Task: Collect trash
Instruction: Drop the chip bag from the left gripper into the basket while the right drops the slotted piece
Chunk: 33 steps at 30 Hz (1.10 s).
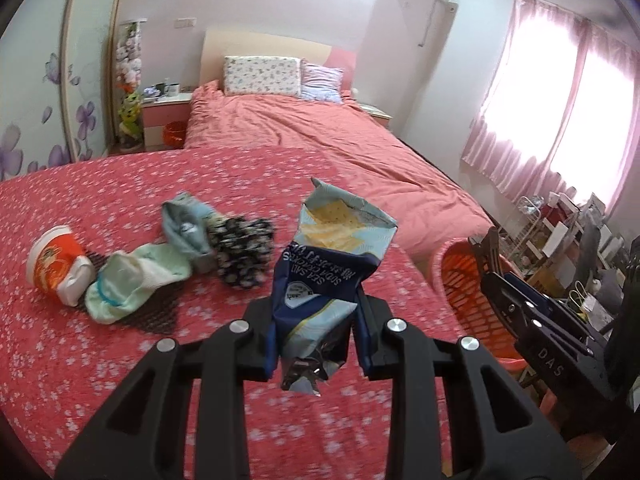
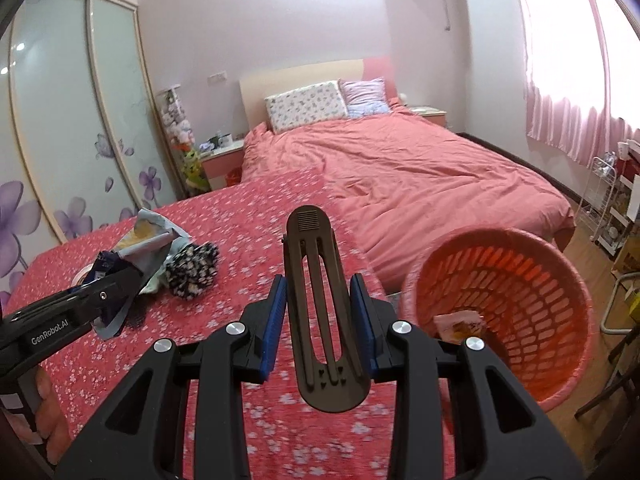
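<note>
A torn blue-and-white soda cracker bag (image 1: 332, 248) stands upright between the jaws of my left gripper (image 1: 320, 340), which is shut on its lower half above the red floral cloth (image 1: 80, 360). My right gripper (image 2: 320, 320) is shut on a flat black slotted plastic piece (image 2: 310, 264) that points forward. An orange mesh basket (image 2: 560, 320) stands just right of it, below table level, with a pale wrapper (image 2: 460, 326) inside. From the right wrist view, the left gripper (image 2: 100, 296) and its bag (image 2: 140, 248) sit at the left.
On the cloth lie an orange paper cup (image 1: 52, 260), a mint sock (image 1: 132, 280), a second crumpled bag (image 1: 184, 228) and a black floral sock (image 1: 244, 252). A pink bed (image 2: 400, 168) lies beyond. Wire shelves (image 2: 604, 200) stand at the right.
</note>
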{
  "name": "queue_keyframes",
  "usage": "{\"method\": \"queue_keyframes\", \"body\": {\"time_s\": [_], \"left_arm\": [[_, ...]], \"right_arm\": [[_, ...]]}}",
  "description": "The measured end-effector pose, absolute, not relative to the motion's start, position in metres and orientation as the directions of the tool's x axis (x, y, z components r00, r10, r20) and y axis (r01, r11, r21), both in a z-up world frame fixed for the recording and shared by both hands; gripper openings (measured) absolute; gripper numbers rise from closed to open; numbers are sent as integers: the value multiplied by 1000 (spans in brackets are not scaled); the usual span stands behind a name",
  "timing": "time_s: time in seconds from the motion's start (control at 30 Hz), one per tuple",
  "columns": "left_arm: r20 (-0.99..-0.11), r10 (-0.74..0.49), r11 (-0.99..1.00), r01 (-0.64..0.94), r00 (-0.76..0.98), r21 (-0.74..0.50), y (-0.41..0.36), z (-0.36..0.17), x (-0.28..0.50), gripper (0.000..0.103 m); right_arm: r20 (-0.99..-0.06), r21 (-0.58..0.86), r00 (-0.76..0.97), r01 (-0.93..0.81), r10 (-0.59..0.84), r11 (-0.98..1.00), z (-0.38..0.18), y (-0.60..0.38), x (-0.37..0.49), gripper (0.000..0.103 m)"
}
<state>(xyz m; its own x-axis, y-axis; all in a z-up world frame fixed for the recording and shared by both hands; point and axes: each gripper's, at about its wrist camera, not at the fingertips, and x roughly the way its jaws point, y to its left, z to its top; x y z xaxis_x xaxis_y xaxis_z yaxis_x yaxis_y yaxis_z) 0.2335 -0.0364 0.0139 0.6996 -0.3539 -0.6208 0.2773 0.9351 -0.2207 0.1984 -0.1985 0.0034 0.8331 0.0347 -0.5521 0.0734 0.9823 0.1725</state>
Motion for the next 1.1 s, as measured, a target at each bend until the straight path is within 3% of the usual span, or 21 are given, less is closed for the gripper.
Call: {"method": "queue_keyframes", "body": {"time_s": [0.67, 1.1], "left_arm": [[-608, -535, 827, 510, 587, -236, -186, 9, 236, 30], [-648, -571, 777, 586, 504, -229, -266, -18, 251, 30]], "right_arm": [[-518, 222, 843, 300, -148, 928, 1, -314, 172, 33], [-529, 289, 829, 380, -184, 879, -18, -359, 176, 33]]}}
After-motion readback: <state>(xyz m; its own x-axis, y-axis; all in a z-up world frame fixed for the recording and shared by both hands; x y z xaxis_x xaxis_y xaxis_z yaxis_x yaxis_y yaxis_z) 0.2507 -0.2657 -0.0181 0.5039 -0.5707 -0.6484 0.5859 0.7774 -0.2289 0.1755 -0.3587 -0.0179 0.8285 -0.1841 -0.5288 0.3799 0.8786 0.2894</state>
